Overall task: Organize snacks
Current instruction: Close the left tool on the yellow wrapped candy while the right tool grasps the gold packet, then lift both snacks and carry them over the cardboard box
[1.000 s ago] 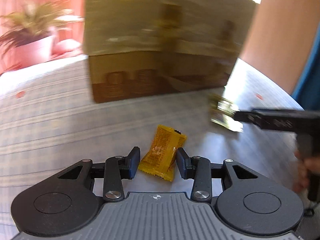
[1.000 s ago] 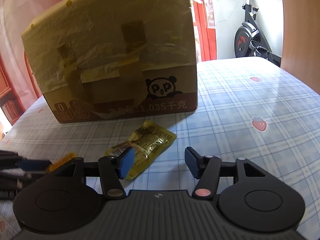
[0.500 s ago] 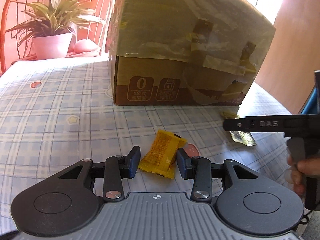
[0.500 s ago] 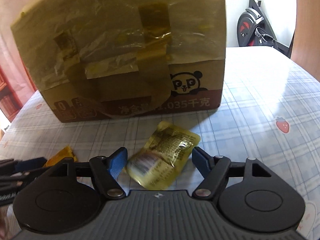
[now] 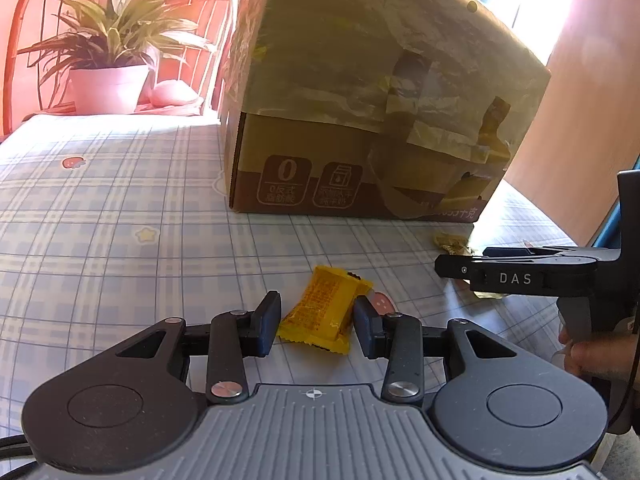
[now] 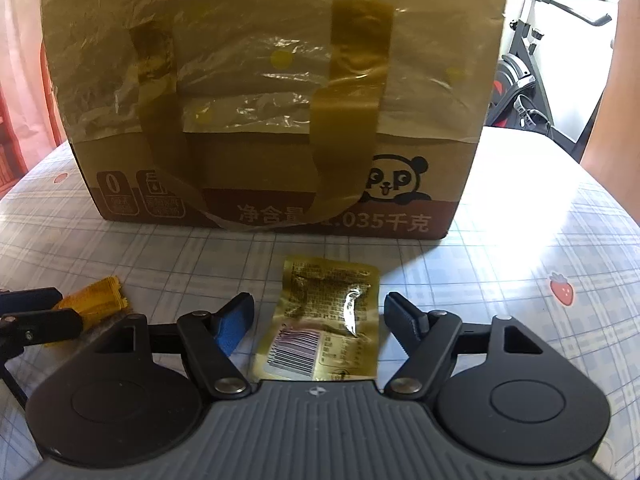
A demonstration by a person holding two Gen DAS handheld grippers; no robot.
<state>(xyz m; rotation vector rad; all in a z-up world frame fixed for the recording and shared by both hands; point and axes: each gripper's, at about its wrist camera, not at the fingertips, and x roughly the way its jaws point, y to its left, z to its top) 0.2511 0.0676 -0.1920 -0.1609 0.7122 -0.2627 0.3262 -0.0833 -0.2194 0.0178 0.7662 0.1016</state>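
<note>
A small yellow snack packet point(image 5: 320, 312) is pinched between the pads of my left gripper point(image 5: 316, 308), low over the checked tablecloth point(image 5: 120, 220). In the right wrist view this packet point(image 6: 96, 300) shows at the left edge, beside the left gripper's fingers point(image 6: 40, 308). A shiny gold snack packet point(image 6: 324, 320) lies flat on the cloth, barcode towards me. My right gripper point(image 6: 319, 304) straddles it with open jaws and a gap on each side. In front of both stands a taped cardboard box point(image 6: 272, 80) with a panda print.
The box point(image 5: 360, 120) fills the middle of the table. A potted plant point(image 5: 108, 60) stands at the far left, by a wire chair back. An exercise bike point(image 6: 520, 80) is behind the table on the right. A person's hand point(image 5: 600, 356) holds the right gripper's handle.
The right gripper slid right and its jaws widened, so the gold packet now lies centred between them. The left gripper rolled a little and still holds the yellow packet.
</note>
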